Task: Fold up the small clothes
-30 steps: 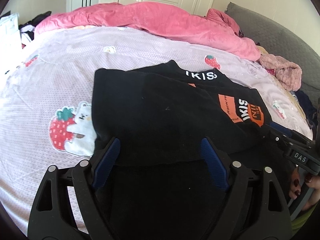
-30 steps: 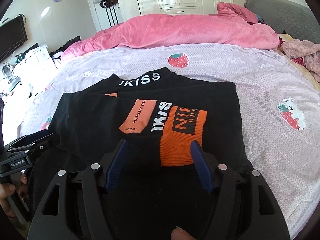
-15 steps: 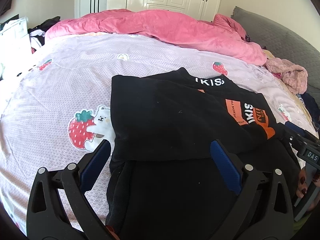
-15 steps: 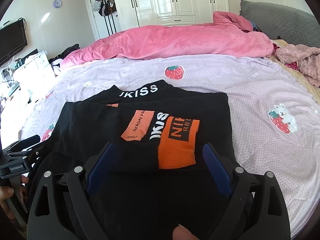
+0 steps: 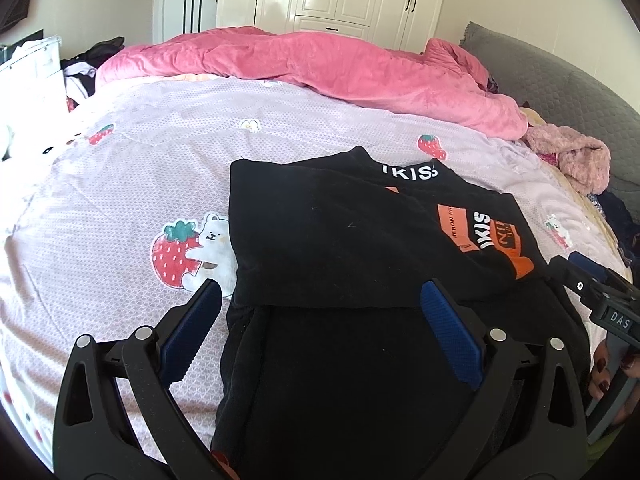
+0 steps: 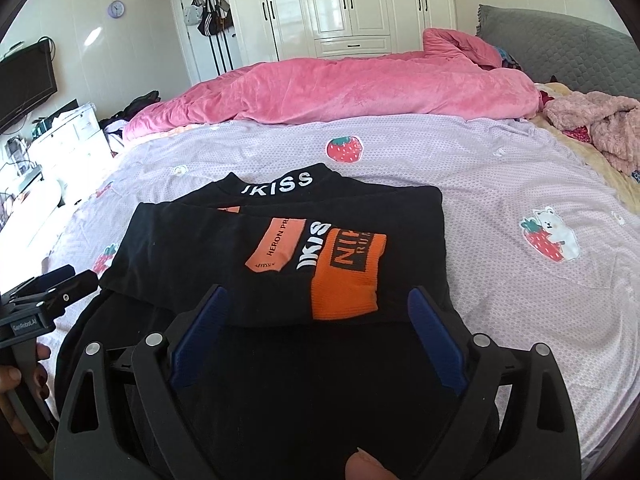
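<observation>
Both tongs, left (image 5: 320, 300) and right (image 6: 318, 306), are spread wide and empty above the folded black cotton garment (image 5: 340, 236), whose orange cuff (image 6: 346, 284) is fully shown only in the right view.

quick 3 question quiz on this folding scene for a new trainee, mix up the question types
1. True or false: the left gripper is clamped on the black garment.
2. The orange sleeve cuff lies: A) on top of the folded black garment, B) on the pink quilt, C) between the pads of the right gripper.
3. Fill in: the garment rests on a lilac bedspread printed with ______ and bears.

Key:
1. False. Both grippers are open, having just widened, with no cloth between the pads.
2. A
3. strawberries
</observation>
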A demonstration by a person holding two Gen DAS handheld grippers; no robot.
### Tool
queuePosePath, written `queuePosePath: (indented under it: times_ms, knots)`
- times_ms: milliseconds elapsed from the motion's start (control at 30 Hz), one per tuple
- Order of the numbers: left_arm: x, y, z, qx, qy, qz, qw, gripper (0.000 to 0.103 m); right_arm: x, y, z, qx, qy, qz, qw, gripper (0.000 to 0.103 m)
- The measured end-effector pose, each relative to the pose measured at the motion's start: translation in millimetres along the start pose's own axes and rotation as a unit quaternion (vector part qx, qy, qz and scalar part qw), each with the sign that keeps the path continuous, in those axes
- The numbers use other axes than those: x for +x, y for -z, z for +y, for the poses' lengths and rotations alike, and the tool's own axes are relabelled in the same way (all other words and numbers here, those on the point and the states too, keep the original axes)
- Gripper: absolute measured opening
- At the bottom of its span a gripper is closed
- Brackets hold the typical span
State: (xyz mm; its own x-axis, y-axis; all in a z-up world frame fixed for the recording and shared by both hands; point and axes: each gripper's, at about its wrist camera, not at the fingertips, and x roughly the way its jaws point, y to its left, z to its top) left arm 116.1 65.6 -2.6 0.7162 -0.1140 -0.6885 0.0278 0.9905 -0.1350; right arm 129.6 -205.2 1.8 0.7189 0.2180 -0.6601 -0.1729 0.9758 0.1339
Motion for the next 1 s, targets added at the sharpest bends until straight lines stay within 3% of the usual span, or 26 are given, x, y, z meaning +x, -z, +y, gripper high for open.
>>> queuePosePath:
  times_ms: [1000]
  knots:
    - [-59.4, 17.6, -14.3, 0.008, -0.02, -0.027, 0.9994, 0.094, -55.3, 19.7, -11.2, 0.009, -0.011, -0.011, 1.0, 0.093]
